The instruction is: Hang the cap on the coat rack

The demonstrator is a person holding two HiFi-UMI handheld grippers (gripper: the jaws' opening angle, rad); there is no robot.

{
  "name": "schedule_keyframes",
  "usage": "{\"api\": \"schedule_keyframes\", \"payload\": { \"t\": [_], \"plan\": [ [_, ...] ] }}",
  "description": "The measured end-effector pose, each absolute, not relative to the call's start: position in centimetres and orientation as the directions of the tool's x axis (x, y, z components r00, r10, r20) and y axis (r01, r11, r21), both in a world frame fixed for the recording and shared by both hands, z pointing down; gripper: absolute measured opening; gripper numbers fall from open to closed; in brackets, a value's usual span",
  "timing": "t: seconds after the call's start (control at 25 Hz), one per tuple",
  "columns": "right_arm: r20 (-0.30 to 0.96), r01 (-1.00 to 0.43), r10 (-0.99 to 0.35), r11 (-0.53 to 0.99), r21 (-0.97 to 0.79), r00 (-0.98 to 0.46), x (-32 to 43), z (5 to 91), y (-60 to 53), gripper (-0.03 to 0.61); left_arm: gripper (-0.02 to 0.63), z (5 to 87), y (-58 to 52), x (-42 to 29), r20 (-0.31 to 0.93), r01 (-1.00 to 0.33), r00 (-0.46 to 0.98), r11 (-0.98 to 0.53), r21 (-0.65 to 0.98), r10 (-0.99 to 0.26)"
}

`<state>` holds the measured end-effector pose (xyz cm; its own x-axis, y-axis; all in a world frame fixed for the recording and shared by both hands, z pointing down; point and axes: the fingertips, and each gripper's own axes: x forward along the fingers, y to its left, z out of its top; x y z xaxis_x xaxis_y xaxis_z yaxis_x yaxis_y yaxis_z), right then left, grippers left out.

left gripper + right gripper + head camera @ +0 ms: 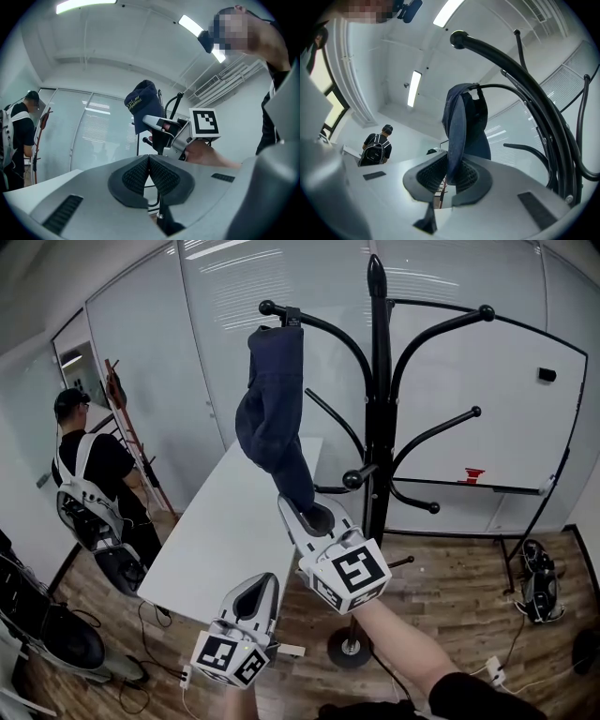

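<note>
A dark blue cap (272, 409) is shown looped by its back strap over 1 upper hook (281, 311) of the black coat rack (378, 427), its lower edge clamped in the right tool (314, 517), probably to seat it, while the left tool (258, 594) is held low, jaws together on nothing.

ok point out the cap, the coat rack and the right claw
cap (272, 413), head view, hanging crown
coat rack (379, 399), head view, centre pole
right claw (453, 174), right gripper view, between its tips
</note>
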<state>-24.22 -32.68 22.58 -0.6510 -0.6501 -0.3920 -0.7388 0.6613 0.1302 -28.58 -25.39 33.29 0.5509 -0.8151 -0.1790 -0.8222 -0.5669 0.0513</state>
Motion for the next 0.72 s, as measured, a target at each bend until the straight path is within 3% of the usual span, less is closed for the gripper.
{"api": "schedule_keyframes", "payload": {
  "t": [0.72],
  "plan": [
    [-0.403, -0.760, -0.654, 0.616, 0.208, -0.640, -23.86, 22.65, -32.17, 0.092, 0.015, 33.48, -25.60, -28.88, -0.173, -0.824, 0.544, -0.562, 0.072, -0.821]
  ]
}}
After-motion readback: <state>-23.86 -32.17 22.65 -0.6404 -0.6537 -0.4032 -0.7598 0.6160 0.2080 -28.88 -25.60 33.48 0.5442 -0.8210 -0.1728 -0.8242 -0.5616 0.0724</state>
